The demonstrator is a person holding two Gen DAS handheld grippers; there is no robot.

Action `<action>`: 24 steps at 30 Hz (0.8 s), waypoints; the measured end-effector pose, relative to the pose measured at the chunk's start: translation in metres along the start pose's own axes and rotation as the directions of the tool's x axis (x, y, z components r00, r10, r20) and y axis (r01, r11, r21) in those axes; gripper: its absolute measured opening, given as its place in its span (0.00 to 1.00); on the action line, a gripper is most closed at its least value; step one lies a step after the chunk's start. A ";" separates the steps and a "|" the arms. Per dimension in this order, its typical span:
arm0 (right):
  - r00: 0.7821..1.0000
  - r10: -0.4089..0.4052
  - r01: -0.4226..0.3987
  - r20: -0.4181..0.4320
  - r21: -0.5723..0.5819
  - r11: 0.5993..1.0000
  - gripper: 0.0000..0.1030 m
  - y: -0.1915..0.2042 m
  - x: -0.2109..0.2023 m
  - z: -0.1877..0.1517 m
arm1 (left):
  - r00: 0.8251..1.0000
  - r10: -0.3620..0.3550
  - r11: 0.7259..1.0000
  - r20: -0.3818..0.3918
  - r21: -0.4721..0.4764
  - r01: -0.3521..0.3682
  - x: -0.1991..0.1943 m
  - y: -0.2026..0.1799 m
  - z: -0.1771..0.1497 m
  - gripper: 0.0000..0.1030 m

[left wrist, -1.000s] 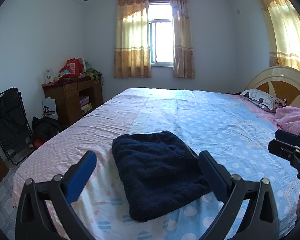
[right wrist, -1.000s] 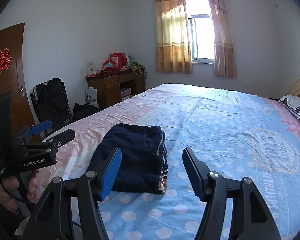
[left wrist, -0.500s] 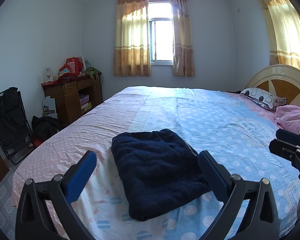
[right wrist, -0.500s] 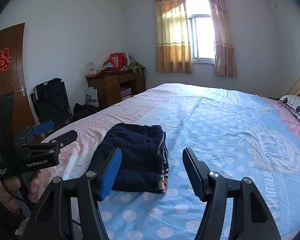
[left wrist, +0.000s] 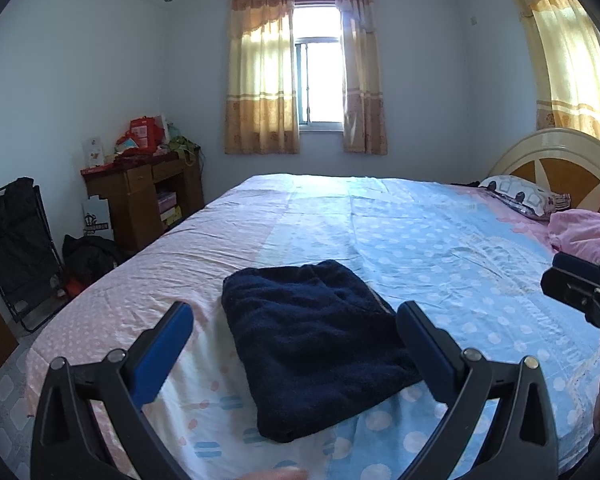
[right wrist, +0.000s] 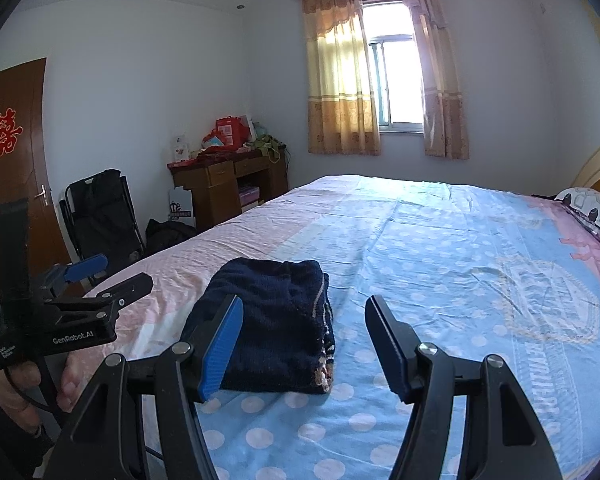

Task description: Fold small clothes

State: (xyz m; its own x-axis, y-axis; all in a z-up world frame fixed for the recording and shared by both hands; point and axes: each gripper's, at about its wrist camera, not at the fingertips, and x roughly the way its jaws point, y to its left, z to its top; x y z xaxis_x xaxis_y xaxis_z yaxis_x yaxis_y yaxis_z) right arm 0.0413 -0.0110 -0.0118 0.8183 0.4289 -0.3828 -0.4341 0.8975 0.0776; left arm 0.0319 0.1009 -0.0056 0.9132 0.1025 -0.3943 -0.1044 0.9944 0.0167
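Overall, two views of one moment. Left wrist view: left gripper [left wrist: 294,328] hangs above the bed [left wrist: 440,248] w/ jaws spread wide, nothing between them; the dark navy garment [left wrist: 316,340] lies flat on the sheet directly ahead, already a compact folded rectangle, near the bed's front edge, prob. so both tools can reach it from the standing side. Right gripper [left wrist: 572,286] shows at the far right edge, clear of the cloth; its opening can't be told from this angle. Pillow [left wrist: 520,198] and a pink blanket [left wrist: 584,232] sit by the headboard [left wrist: 560,156], well apart from the work area. Right wrist view: right gripper [right wrist: 304,332] also spread, empty, aimed past the garment's [right wrist: 276,320] right-hand side, where stacked layers and a patterned trim show; the left pad overlaps the cloth in view, contact not clear. Left gripper [right wrist: 108,276] is held off to the left, jaws parted. Desk [right wrist: 228,188] w/ clutter, folding chair [right wrist: 100,216], door [right wrist: 12,168] stand beyond the bed; nothing blocks the approach. Judged: fold looks near complete.
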 end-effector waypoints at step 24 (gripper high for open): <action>0.999 0.039 -0.039 0.003 0.008 0.999 0.63 0.004 -0.006 -0.002 | 0.999 0.034 0.999 -0.005 -0.005 -0.034 0.005 0.009 -0.002 1.00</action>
State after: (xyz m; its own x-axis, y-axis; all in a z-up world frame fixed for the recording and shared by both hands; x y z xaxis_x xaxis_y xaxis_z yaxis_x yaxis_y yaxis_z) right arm 0.0341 -0.0105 -0.0108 0.8018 0.4637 -0.3769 -0.4626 0.8810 0.0997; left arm 0.0347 0.1104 -0.0091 0.9072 0.1362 -0.3981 -0.1376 0.9902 0.0251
